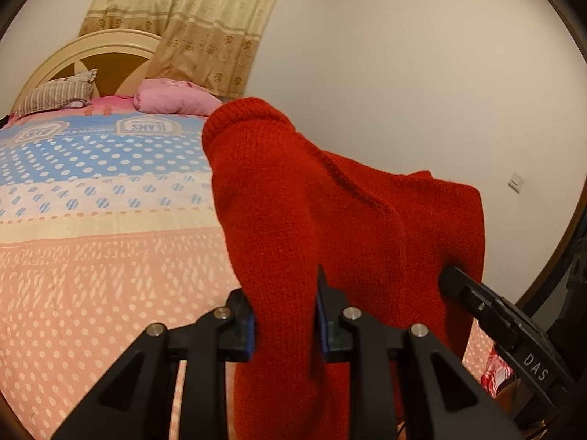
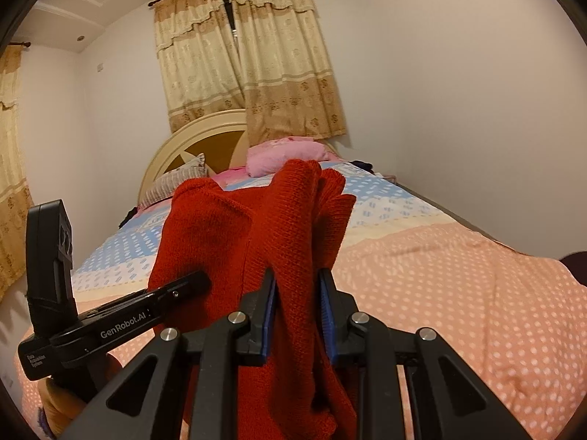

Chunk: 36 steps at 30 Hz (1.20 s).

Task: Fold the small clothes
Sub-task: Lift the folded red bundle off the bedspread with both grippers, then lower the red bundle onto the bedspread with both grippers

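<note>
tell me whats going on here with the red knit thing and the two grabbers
A person is working with two handheld grippers over a bed with a dotted cover. The left gripper and the right gripper are each clamped on a bunch of the same red knit garment, side by side, and the fabric stands up between them and hangs below. It is held up off the cover, not yet laid flat, so no neat fold shows.
</note>
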Motion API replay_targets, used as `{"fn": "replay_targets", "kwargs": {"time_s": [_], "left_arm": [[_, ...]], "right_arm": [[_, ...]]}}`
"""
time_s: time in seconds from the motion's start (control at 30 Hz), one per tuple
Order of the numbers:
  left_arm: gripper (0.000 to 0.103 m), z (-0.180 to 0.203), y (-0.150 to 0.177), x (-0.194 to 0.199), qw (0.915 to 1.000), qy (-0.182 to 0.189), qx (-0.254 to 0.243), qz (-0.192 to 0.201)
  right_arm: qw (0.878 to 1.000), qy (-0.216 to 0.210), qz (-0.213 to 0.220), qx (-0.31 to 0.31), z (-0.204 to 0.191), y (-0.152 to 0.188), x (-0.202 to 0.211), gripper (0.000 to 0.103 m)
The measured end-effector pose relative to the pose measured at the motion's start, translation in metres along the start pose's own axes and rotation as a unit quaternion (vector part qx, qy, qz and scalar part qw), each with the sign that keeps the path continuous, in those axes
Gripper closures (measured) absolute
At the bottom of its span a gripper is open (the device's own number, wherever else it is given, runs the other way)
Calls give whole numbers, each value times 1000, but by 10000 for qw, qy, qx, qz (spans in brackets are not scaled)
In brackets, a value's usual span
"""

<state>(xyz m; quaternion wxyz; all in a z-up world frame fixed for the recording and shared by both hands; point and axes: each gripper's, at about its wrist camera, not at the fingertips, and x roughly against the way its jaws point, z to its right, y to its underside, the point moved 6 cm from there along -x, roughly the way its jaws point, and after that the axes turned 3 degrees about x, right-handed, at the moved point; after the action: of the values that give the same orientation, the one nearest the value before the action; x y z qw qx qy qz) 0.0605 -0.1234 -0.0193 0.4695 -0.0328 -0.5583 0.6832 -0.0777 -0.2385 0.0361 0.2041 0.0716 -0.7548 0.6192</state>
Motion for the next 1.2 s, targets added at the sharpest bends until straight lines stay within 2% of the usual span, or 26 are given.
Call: {"fn": "replay_targets", "kwargs": {"time_s": [0.17, 0.4, 0.63, 0.77, 1.03, 1.17, 1.2], "left_arm": [[78, 11, 12, -11, 9997, 11, -137, -209], [78, 36, 18, -26, 9988, 119, -317, -347], [78, 67, 18, -60, 9970, 433, -335, -542], [78, 87, 19, -83, 9954, 538, -430, -659], [78, 113, 25, -141, 9942, 428, -707, -692], [78, 109, 33, -183, 9928, 115, -833, -849], [78, 106, 36, -193, 9921, 34, -806, -963]], "right_arm": [[9995, 316, -32, 64, 8, 13, 9, 81], [9986, 532, -77, 28, 23, 23, 12, 82], [9959, 902, -18, -72, 66, 17, 16, 82], [9921, 1251, -2, -84, 97, 9, 10, 82], [9821, 1875, -158, 60, 160, 11, -26, 84], [9776, 2065, -385, 127, 189, 21, -58, 86], [9750, 2159, -493, 181, 199, 24, -71, 91]]}}
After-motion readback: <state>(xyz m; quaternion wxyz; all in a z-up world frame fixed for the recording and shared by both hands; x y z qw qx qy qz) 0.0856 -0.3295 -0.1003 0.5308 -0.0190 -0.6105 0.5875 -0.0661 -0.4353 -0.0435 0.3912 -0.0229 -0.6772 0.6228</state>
